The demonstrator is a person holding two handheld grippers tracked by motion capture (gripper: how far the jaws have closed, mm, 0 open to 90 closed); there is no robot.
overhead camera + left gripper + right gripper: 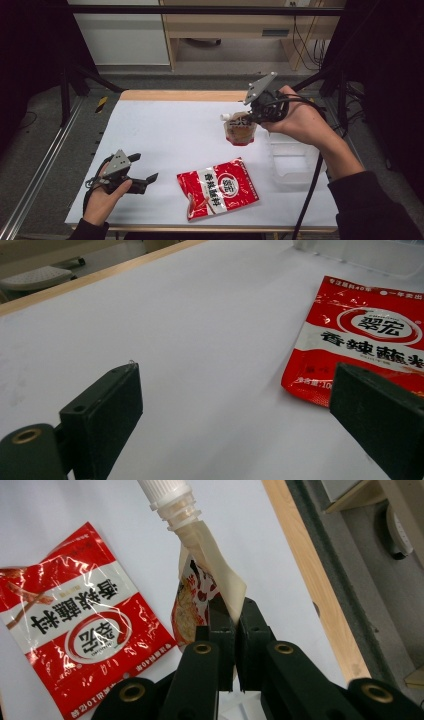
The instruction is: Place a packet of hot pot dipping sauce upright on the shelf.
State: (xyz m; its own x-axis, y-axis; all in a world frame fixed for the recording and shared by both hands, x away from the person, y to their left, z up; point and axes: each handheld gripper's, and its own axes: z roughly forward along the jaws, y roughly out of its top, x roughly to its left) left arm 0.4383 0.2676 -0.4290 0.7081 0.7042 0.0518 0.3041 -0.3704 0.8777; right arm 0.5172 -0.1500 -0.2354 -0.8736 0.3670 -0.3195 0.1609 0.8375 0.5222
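My right gripper [248, 119] is shut on a spouted pouch [240, 131] with a white cap, held above the white table top at the right rear. In the right gripper view the jaws pinch the pouch's top edge [231, 600] below its white spout. A flat red sachet [218, 188] with white lettering lies on the table near the front middle; it shows too as the red sachet [367, 347] and the red sachet [77, 637]. My left gripper [146, 169] rests open at the front left, jaws wide apart, aimed toward the sachet, with nothing between them.
A clear plastic tub [292, 159] stands at the right of the table, under the right forearm. The white table top [170, 130] has a wooden far edge [182, 95]. Dark frame rails run along both sides.
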